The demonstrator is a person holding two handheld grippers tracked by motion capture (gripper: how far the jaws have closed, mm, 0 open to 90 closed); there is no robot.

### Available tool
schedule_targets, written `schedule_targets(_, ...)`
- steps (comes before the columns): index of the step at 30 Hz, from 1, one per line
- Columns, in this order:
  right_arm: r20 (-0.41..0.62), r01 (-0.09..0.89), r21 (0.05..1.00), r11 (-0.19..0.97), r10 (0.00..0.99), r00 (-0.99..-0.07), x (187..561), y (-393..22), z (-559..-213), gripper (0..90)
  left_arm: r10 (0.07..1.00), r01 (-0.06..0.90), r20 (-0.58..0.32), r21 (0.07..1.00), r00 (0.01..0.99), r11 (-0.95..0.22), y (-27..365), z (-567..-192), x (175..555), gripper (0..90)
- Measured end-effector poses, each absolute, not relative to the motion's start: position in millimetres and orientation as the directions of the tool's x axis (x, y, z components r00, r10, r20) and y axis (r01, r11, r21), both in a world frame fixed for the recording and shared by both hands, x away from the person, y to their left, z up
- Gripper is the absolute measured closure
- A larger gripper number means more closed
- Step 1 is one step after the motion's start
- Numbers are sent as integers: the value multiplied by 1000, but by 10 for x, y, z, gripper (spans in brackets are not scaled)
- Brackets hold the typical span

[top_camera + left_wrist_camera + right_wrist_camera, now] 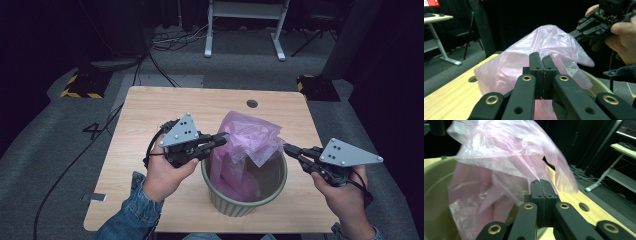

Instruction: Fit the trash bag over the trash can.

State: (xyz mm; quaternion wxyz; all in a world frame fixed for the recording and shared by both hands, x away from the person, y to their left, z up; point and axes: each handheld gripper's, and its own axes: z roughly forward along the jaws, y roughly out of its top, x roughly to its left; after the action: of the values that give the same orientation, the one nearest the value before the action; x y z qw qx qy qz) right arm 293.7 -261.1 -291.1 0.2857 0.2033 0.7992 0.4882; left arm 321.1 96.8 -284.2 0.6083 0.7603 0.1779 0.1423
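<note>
A thin pink plastic bag [247, 135] stands bunched up out of a pale green ribbed bin [280, 185] on the wooden table [150, 115]. My left gripper [223, 136] comes in from the left, its jaws shut on the bag's left edge. In the left gripper view the closed jaws [540, 55] lie against the pink film [524, 60]. My right gripper [286, 147] comes in from the right, shut on the bag's right edge above the bin's rim. A pointed fold of the bag [499, 157] runs into its closed tips [541, 181]. Part of the bag hangs inside the bin [436, 182].
A round cable hole [252, 103] sits near the table's far edge. Beyond the table stand a white desk frame [245, 20], loose floor cables [170, 40] and two yellow-and-black striped bases [82, 85]. The bin is close to the table's near edge.
</note>
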Motion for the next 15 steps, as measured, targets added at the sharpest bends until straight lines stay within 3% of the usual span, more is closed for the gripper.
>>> schedule_targets(4, -266, 62, 890, 452, 624, -735, 2945, -2688, -2919, 900, 460, 102, -4, 977, 888, -189, 1037, -2844, 3215, 899)
schedule_targets(15, -170, 213, 886, 412, 717, -676, 2997, -3116, -3017, 900, 557, 166, -51, 973, 829, -158, 1483, -2982, 3258, 900)
